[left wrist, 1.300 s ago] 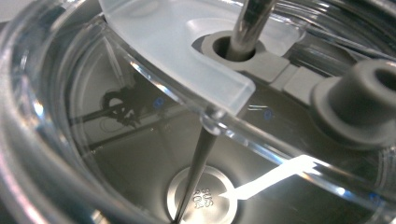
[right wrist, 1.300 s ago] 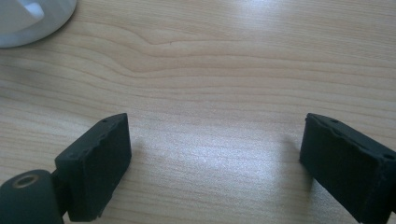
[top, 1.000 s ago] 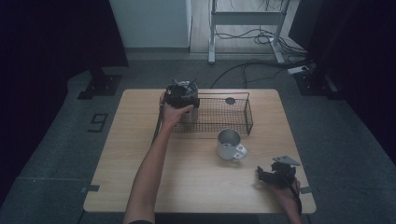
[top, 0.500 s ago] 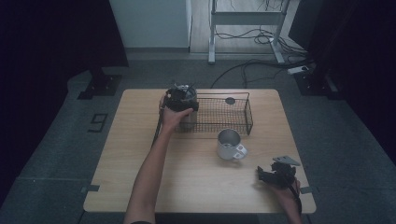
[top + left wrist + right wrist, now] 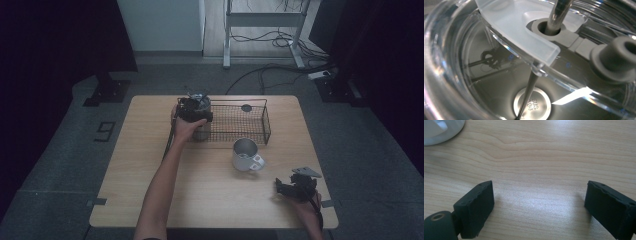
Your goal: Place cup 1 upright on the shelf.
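A steel tumbler [image 5: 201, 133] stands at the left end of the black wire basket [image 5: 265, 121], and my left gripper [image 5: 195, 107] sits right on top of it. In the left gripper view I look from very close through its clear lid [image 5: 519, 22]. A metal straw [image 5: 557, 12] runs through a grey grommet down to the steel bottom [image 5: 532, 105]. The jaws are hidden there. My right gripper [image 5: 288, 189] rests low over the table's front right corner. It is open [image 5: 539, 195], with bare wood between the pads [image 5: 476, 207].
A white mug [image 5: 246, 155] with a steel inside stands in front of the basket, and its base edge [image 5: 441, 130] lies ahead of the right gripper. A small black round thing [image 5: 246, 107] lies in the basket. The wooden table [image 5: 150, 195] stands on grey floor, with cables beyond.
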A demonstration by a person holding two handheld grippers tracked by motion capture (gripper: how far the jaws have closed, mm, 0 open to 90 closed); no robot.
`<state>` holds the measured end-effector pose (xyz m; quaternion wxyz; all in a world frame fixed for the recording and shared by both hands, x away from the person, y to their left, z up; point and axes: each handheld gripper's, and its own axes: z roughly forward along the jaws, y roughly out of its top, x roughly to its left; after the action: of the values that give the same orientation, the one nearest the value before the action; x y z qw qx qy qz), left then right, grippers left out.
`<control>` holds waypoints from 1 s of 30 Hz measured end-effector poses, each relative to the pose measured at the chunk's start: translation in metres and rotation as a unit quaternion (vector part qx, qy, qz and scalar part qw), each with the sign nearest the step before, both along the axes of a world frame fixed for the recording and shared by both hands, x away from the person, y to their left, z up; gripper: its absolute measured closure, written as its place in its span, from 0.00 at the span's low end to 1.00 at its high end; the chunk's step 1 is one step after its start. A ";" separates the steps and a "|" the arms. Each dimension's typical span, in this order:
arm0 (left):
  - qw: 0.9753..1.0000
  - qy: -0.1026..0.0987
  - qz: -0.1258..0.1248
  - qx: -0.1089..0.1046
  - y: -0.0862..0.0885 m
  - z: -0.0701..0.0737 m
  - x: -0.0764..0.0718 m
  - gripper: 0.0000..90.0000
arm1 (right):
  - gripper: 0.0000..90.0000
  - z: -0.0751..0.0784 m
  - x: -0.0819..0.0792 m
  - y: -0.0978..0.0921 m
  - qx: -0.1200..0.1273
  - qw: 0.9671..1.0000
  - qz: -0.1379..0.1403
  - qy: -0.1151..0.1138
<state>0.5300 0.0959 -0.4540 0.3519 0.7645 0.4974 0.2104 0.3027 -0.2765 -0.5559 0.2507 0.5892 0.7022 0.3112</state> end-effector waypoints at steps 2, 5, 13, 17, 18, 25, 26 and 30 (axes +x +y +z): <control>1.000 0.000 0.000 0.003 0.000 -0.002 -0.002 0.04 | 0.10 0.000 0.000 0.000 0.000 1.000 0.000 0.000; 1.000 -0.005 0.004 0.005 0.002 -0.006 -0.005 0.04 | 0.09 0.000 0.000 0.000 0.000 1.000 0.000 0.000; 1.000 -0.007 -0.003 -0.004 0.007 -0.008 -0.011 0.04 | 0.10 0.000 0.000 0.000 -0.001 1.000 0.000 0.000; 1.000 -0.006 0.002 0.001 0.006 -0.008 -0.012 0.04 | 0.10 0.000 0.000 0.000 -0.001 1.000 0.000 0.000; 1.000 -0.007 0.002 0.002 0.006 -0.008 -0.013 0.04 | 0.10 0.000 0.000 0.000 -0.001 1.000 0.000 0.000; 1.000 -0.008 0.004 -0.002 0.004 -0.007 -0.014 0.01 | 0.10 0.000 0.000 0.000 -0.001 1.000 0.000 0.000; 1.000 -0.011 0.004 -0.002 0.004 -0.005 -0.014 0.00 | 0.10 0.000 0.000 0.000 -0.001 1.000 0.000 0.000; 1.000 -0.015 0.004 -0.007 0.006 -0.002 -0.015 0.00 | 0.10 0.000 0.000 0.000 -0.001 1.000 -0.001 0.000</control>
<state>0.5154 0.1021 -0.4556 0.3634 0.7568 0.4967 0.2200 0.3030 -0.2765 -0.5560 0.2517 0.5893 0.7020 0.3107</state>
